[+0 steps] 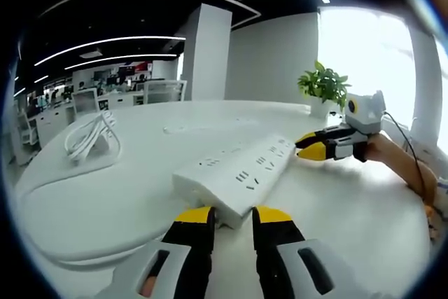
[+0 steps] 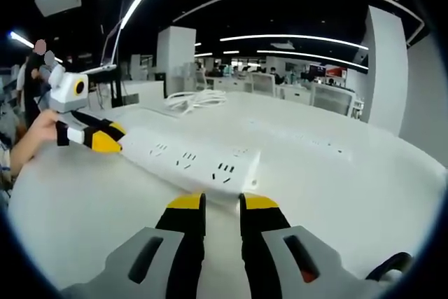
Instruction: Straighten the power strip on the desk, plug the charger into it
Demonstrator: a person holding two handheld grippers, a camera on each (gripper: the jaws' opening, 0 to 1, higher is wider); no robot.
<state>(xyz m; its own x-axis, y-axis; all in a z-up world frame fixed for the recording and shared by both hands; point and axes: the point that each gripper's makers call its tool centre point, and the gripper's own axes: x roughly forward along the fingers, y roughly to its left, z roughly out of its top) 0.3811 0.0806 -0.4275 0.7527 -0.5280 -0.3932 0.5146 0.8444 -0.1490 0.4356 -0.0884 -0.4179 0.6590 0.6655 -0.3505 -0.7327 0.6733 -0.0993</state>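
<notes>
A long white power strip lies flat on the round white desk, sockets up. My left gripper is at its near end, jaws close together, with the strip's corner pinched between the yellow tips. At the far end is my right gripper, held by a hand and closed on that end. In the right gripper view the power strip runs away to the left from my right gripper. My left gripper holds its other end. A white charger with a coiled cable lies apart at the left, also seen as the coiled cable.
A potted plant stands at the desk's far edge near the bright window. A white pillar and rows of office desks and chairs lie beyond the desk. The person's forearm reaches in from the right.
</notes>
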